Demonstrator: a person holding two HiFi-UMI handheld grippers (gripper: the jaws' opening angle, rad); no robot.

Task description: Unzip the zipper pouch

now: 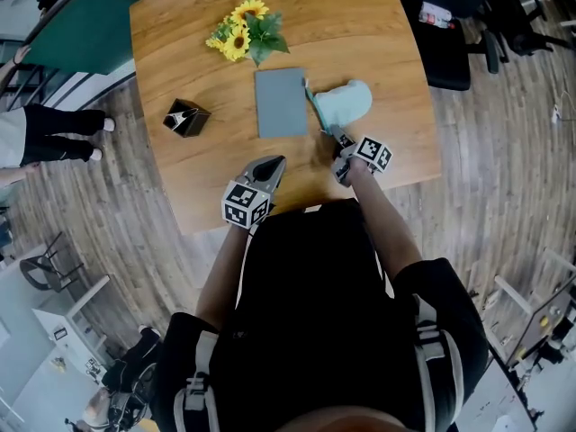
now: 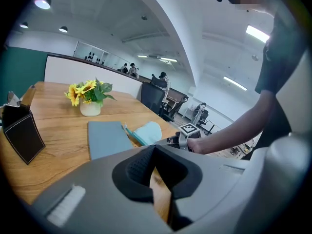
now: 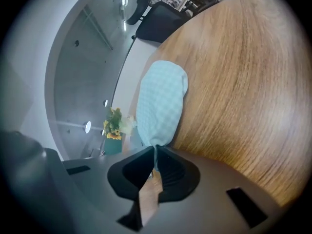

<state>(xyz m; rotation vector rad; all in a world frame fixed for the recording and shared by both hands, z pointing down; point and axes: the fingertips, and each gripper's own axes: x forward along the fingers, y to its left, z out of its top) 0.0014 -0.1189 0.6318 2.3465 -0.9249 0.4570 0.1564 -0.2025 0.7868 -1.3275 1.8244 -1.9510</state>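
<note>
Under the head camera a wooden table (image 1: 180,43) fills the upper half of the view, and a person in black (image 1: 315,286) stands at its near edge. A grey pad (image 1: 280,103) lies flat near the table's middle, its long sides running from the near edge toward the far one. Just to its right, toward the right edge, lies the pale mint pouch (image 1: 346,104), with its rounded end pointing to the far right corner and a darker teal strip (image 1: 310,102) along the side next to the pad. I cannot tell how far the zip is undone. Sunflowers (image 1: 245,31) stand beyond the pad, close to the far edge. A black box (image 1: 185,117) sits left of the pad, toward the left edge and well apart from the pouch. The right gripper (image 1: 335,139) reaches over the near edge to the pouch's near end, and its own view shows the jaws (image 3: 155,152) pinched together on that narrow tip of mint cloth (image 3: 161,106). The left gripper (image 1: 273,165) hangs over the near edge below the pad, touching nothing, with its jaw tips (image 2: 154,150) met and nothing between them but bare wood showing behind.
</note>
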